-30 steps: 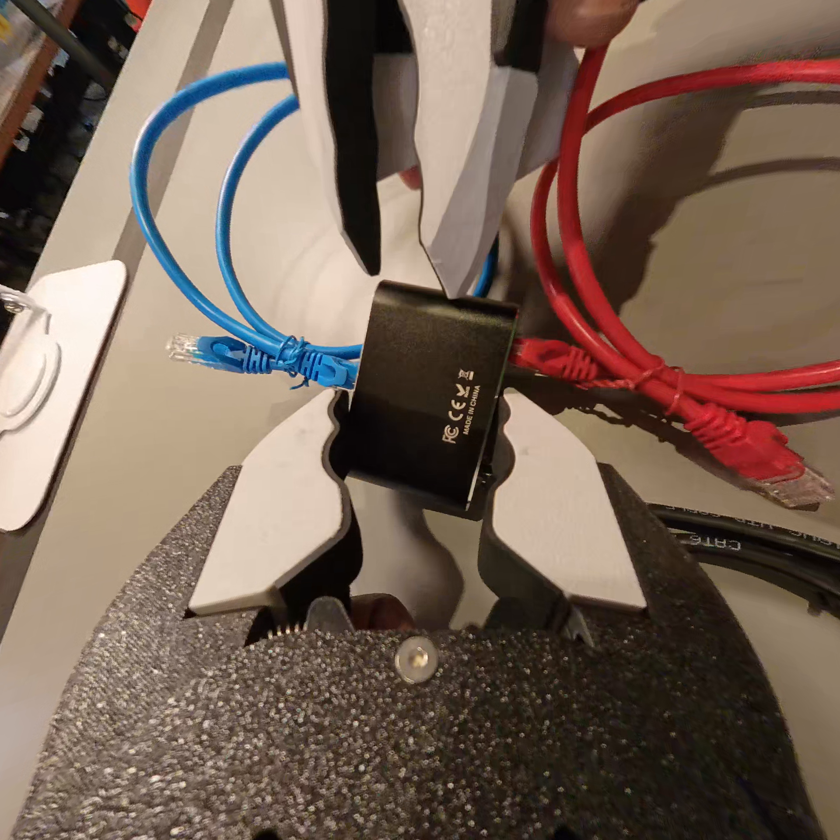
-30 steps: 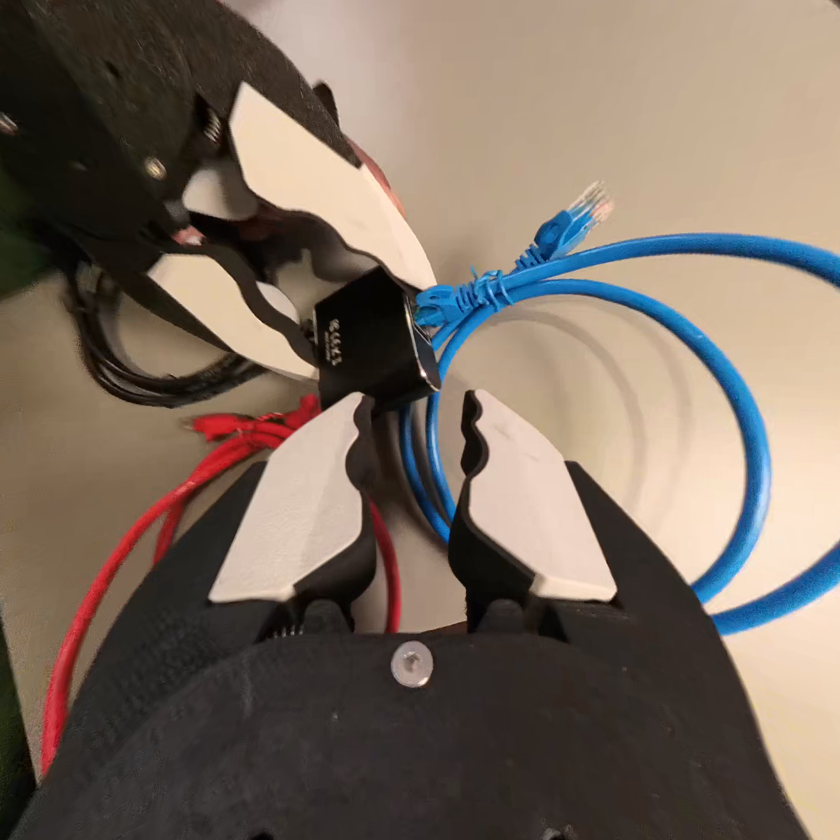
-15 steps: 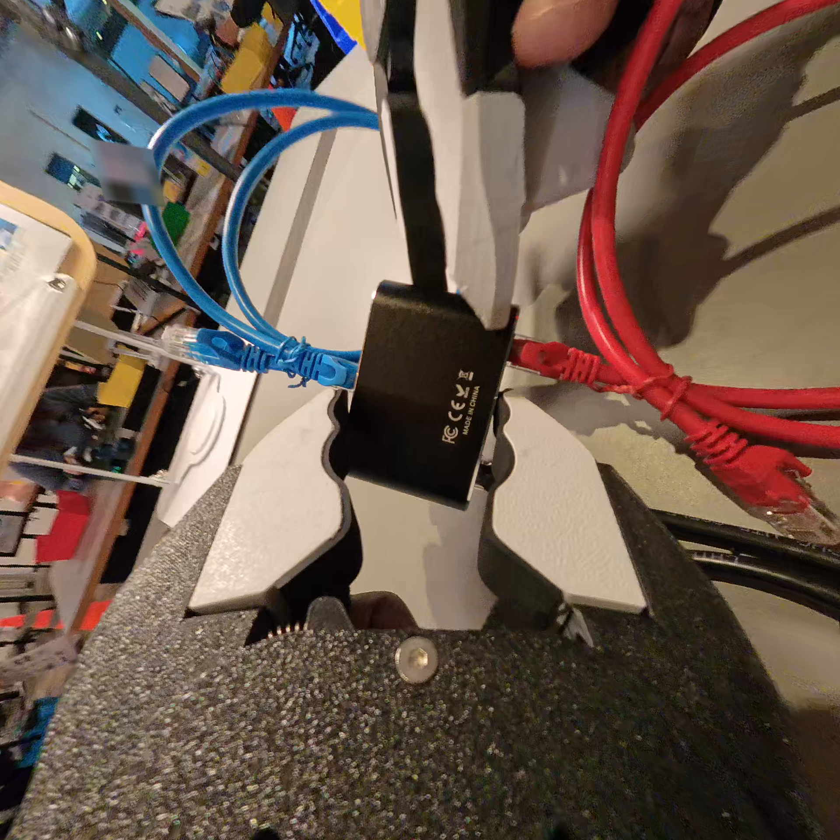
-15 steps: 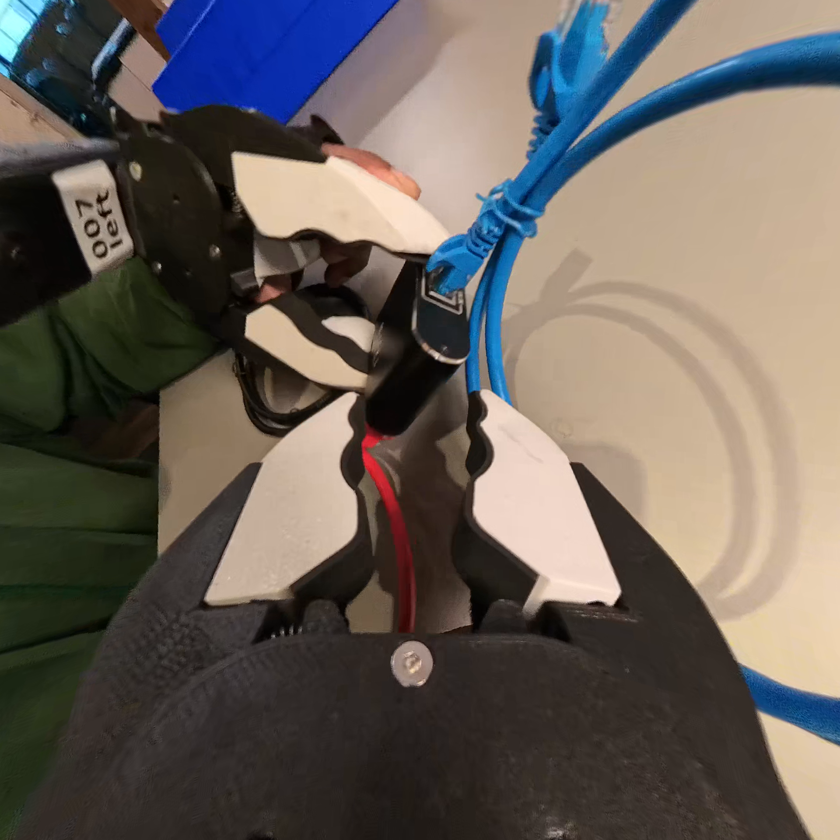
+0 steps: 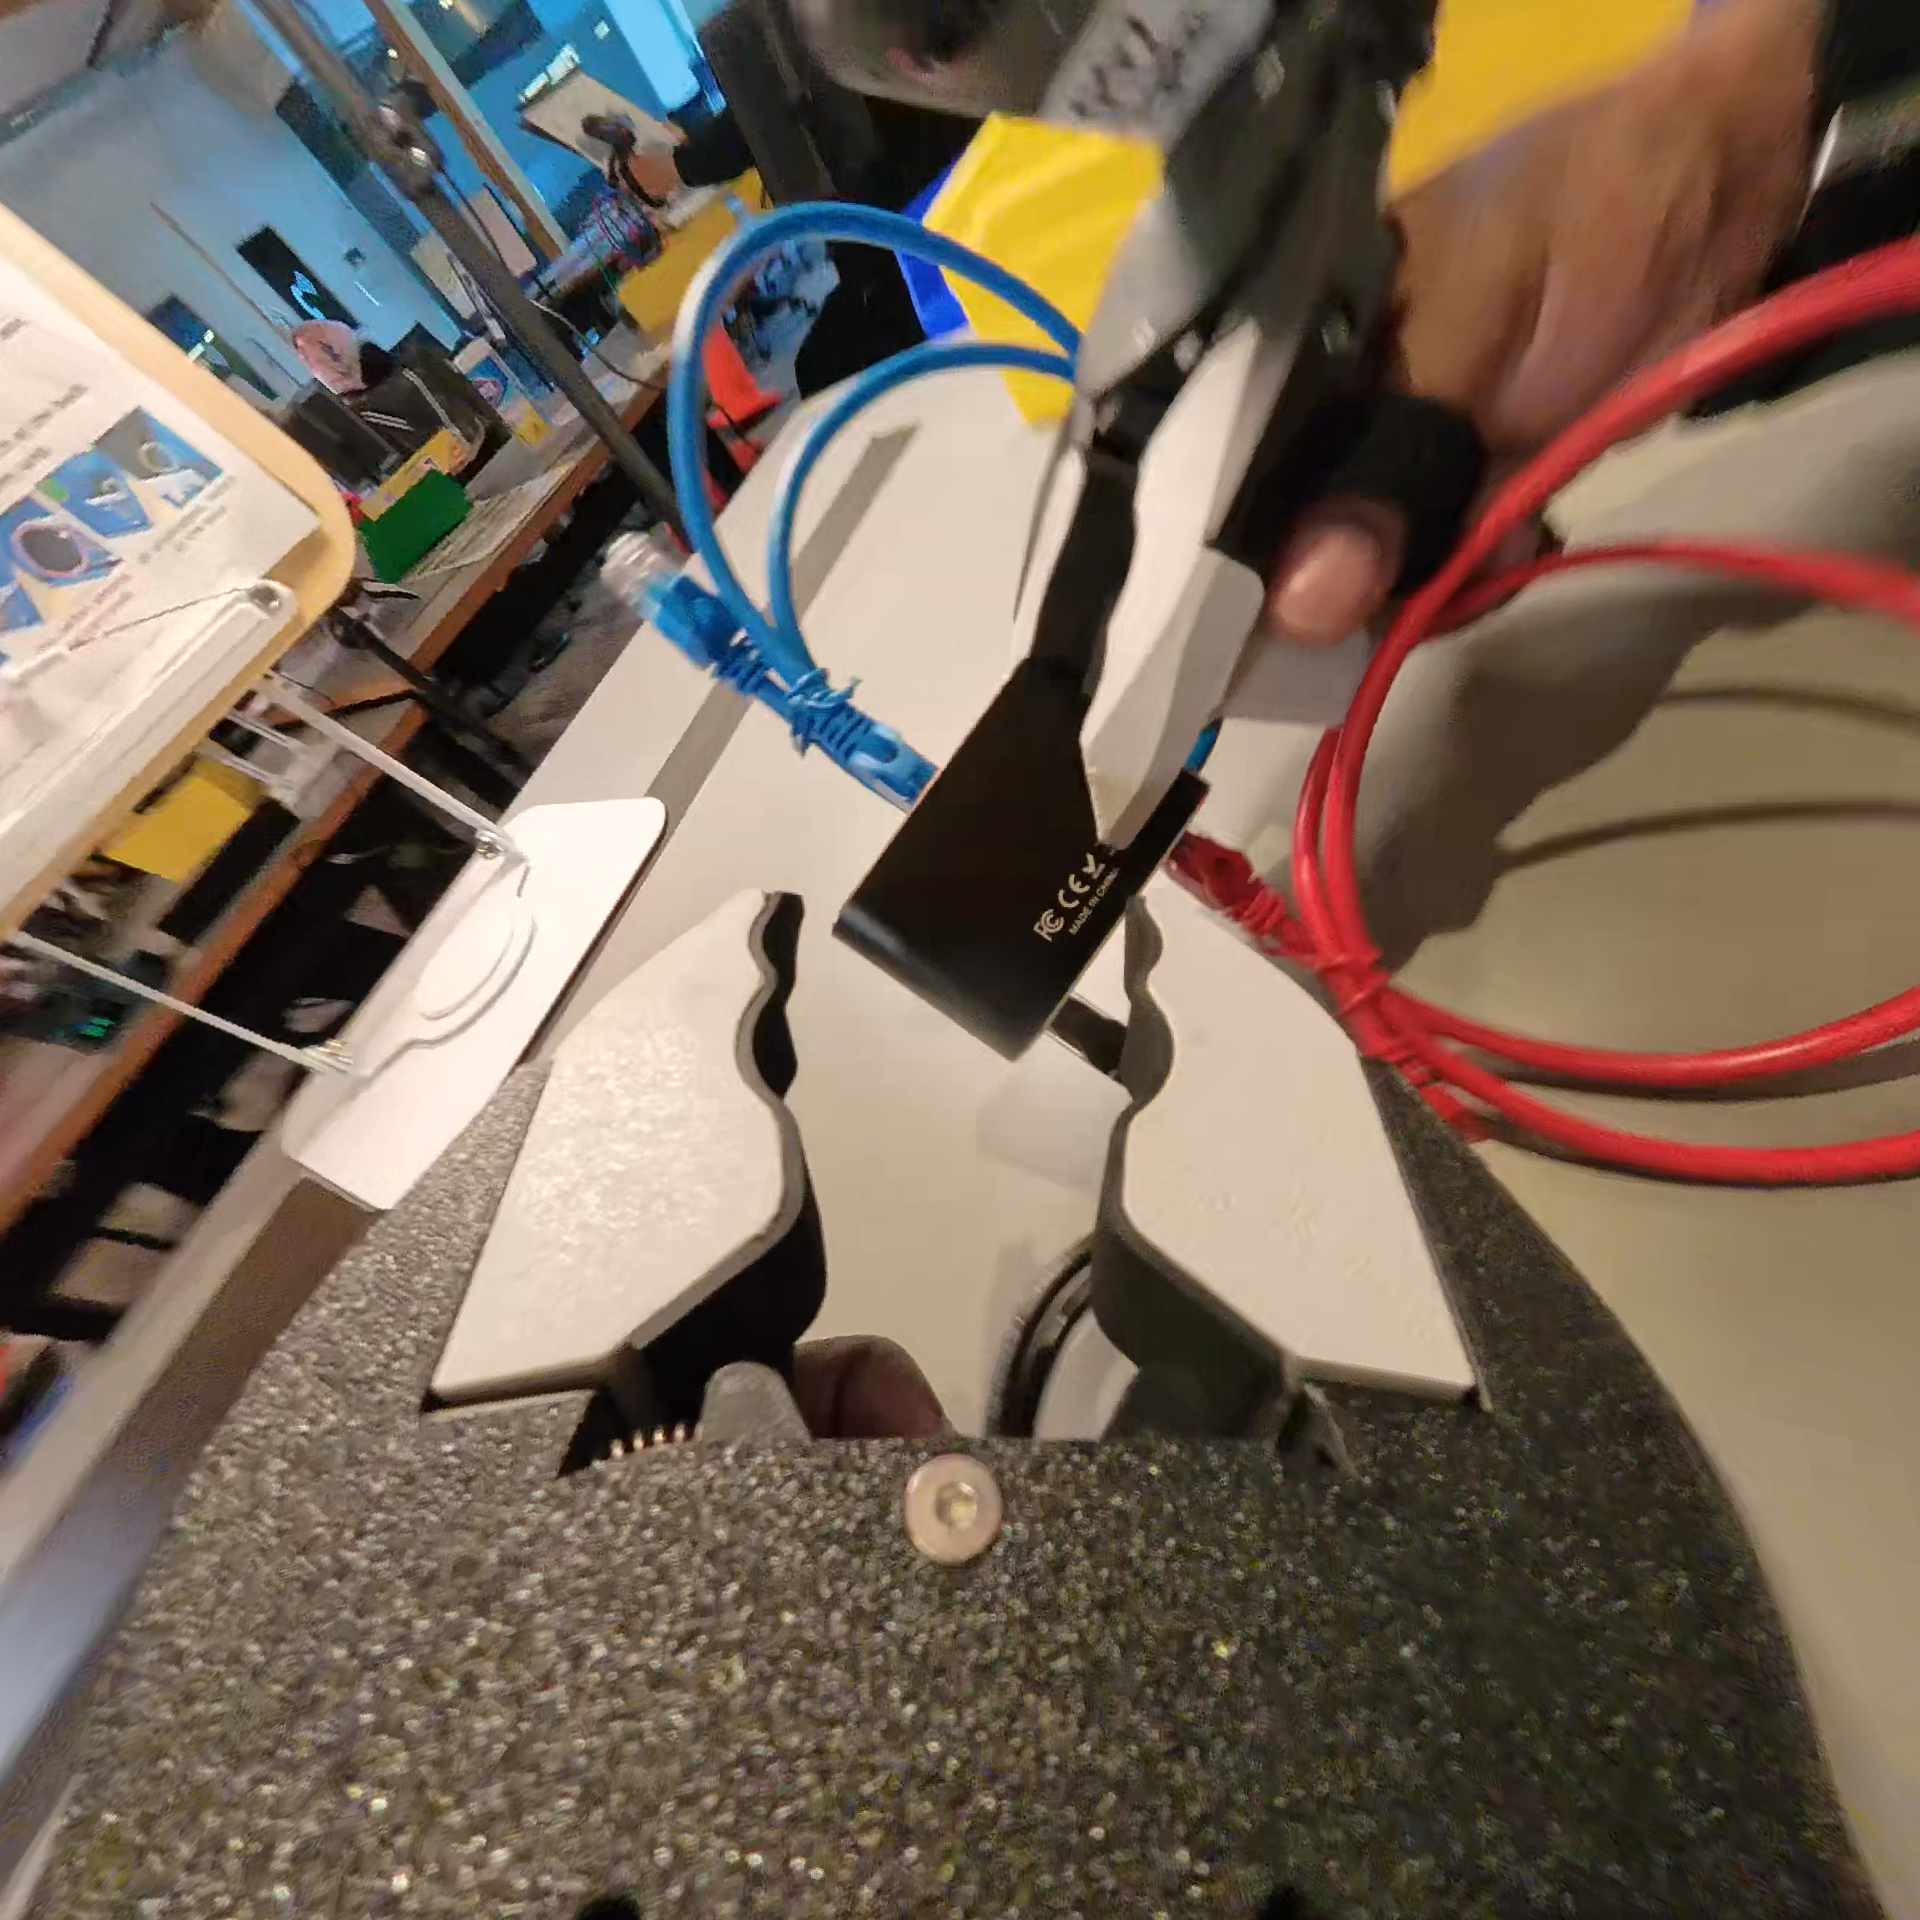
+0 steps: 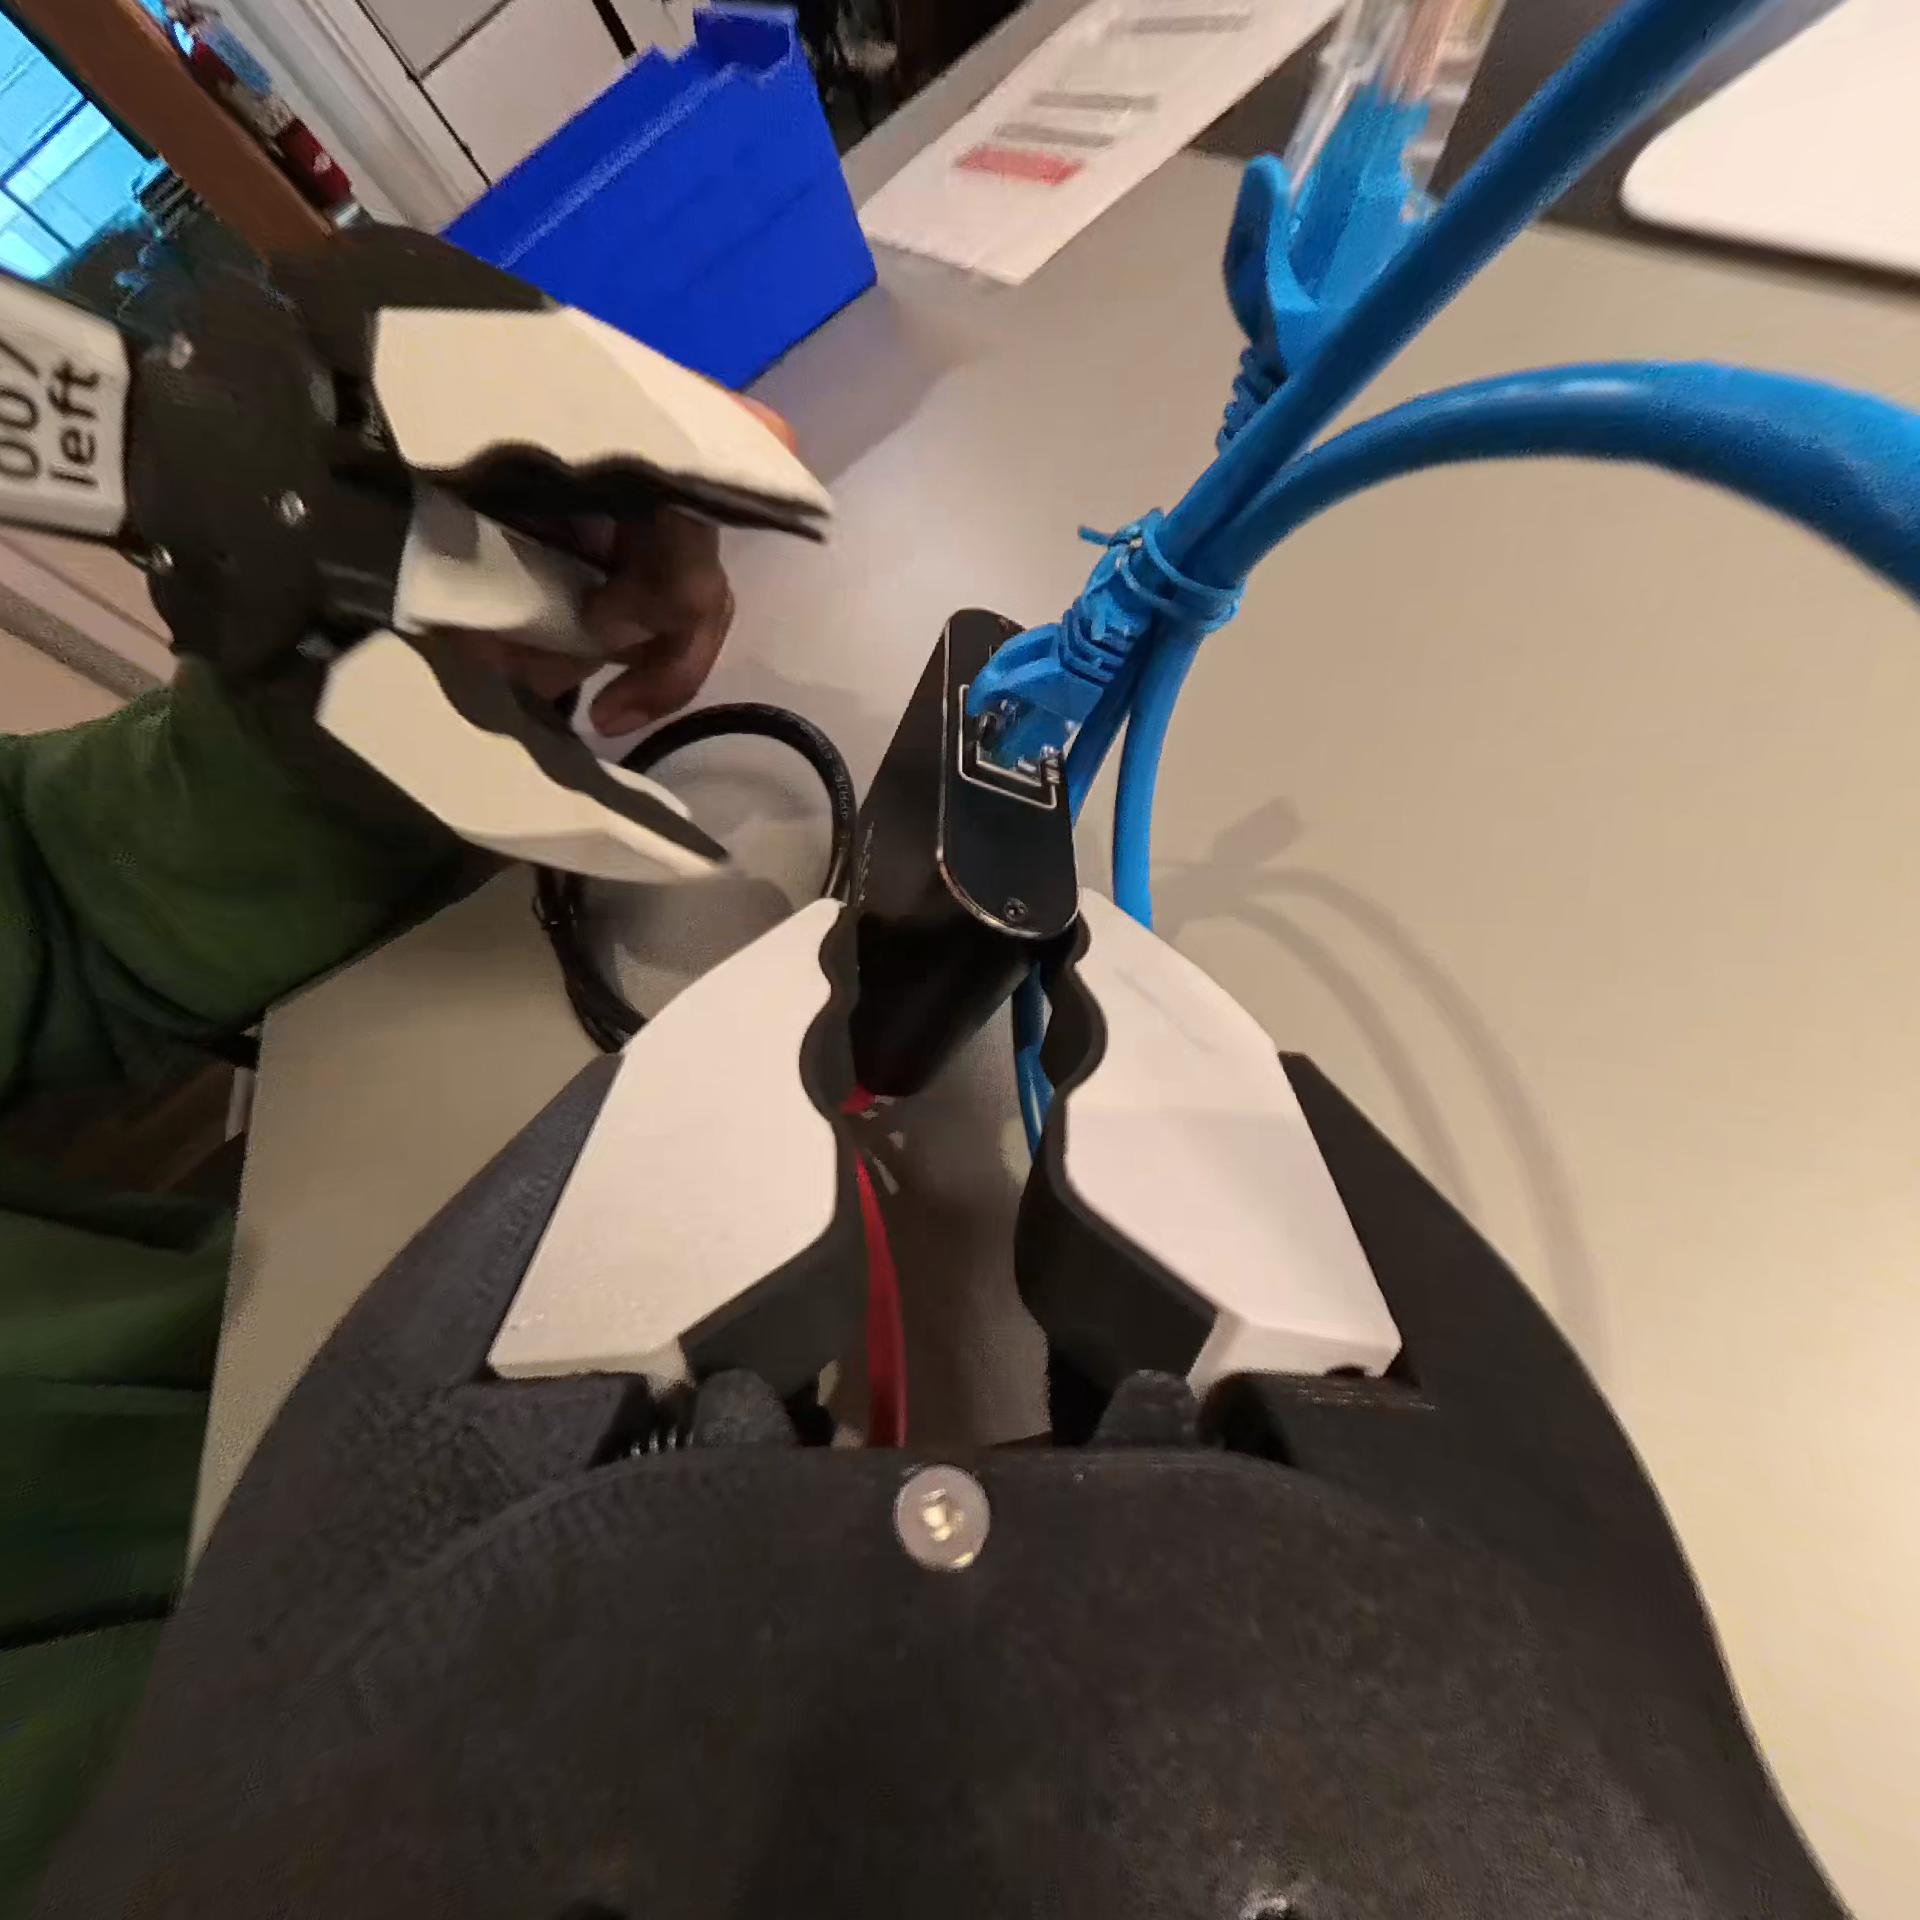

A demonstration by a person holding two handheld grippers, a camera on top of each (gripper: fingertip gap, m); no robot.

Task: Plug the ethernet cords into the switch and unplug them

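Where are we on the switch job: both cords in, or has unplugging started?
Plugging looks done: the blue cord sits in the port of the black switch, and the red cord enters its opposite end. In hand: the right gripper clamps the lifted switch, while the left gripper has its jaws open, holding nothing. Left: unplugging both cords.

Small white print and certification marks run along one edge of the black switch (image 5: pixel 997 852), a white tag (image 6: pixel 52 426) with dark characters sits on the left gripper (image 6: pixel 769 686) — and blurred printed sheets (image 6: pixel 1049 135) lie on the desk (image 6: pixel 1558 831) behind.
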